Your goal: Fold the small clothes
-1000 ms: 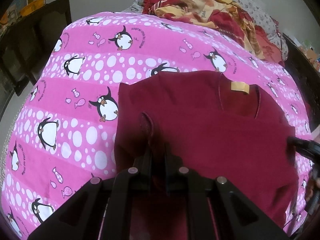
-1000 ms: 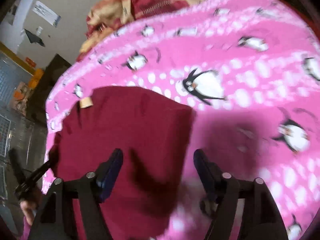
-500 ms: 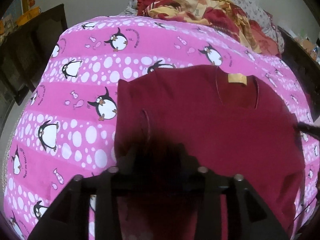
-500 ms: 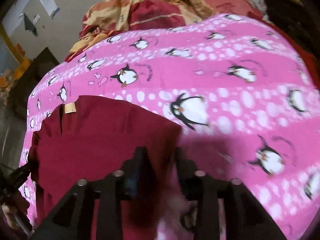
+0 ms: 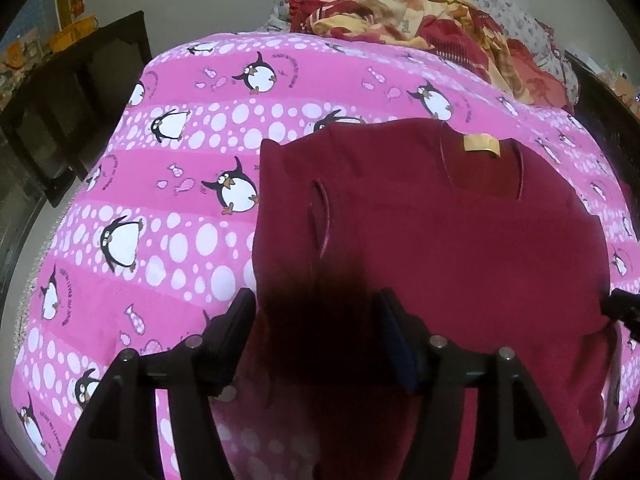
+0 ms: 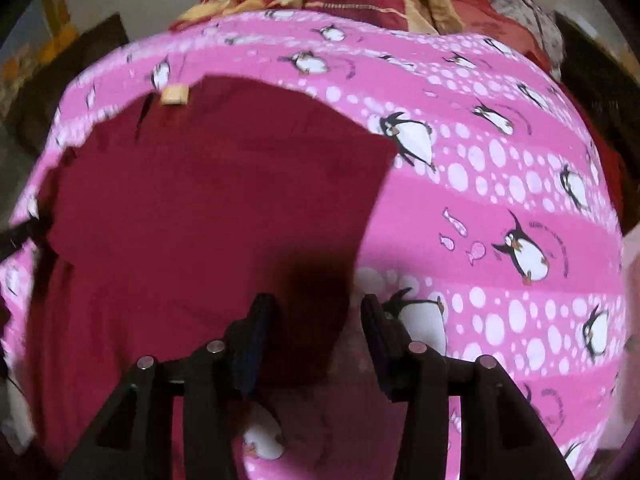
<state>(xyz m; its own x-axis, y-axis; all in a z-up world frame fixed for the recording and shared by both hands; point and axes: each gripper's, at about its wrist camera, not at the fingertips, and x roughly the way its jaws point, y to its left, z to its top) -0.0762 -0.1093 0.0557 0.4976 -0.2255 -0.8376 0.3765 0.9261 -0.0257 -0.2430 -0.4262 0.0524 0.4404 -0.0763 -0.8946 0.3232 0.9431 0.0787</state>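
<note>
Maroon shirt point(image 5: 460, 248) on penguin sheet point(image 5: 168, 200) — rumpled blanket point(image 5: 400, 8) beyond it.

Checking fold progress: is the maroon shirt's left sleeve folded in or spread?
Folded in. The sleeve lies on top of the maroon shirt, its cuff opening on the body, leaving a straight left edge.

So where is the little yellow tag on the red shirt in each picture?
Left wrist view: the yellow tag sits inside the neckline of the red shirt, upper right of centre.
Right wrist view: the same tag shows at the upper left, on the shirt's far edge.
Shared landmark: the crumpled red and yellow blanket beyond the pink penguin sheet.
</note>
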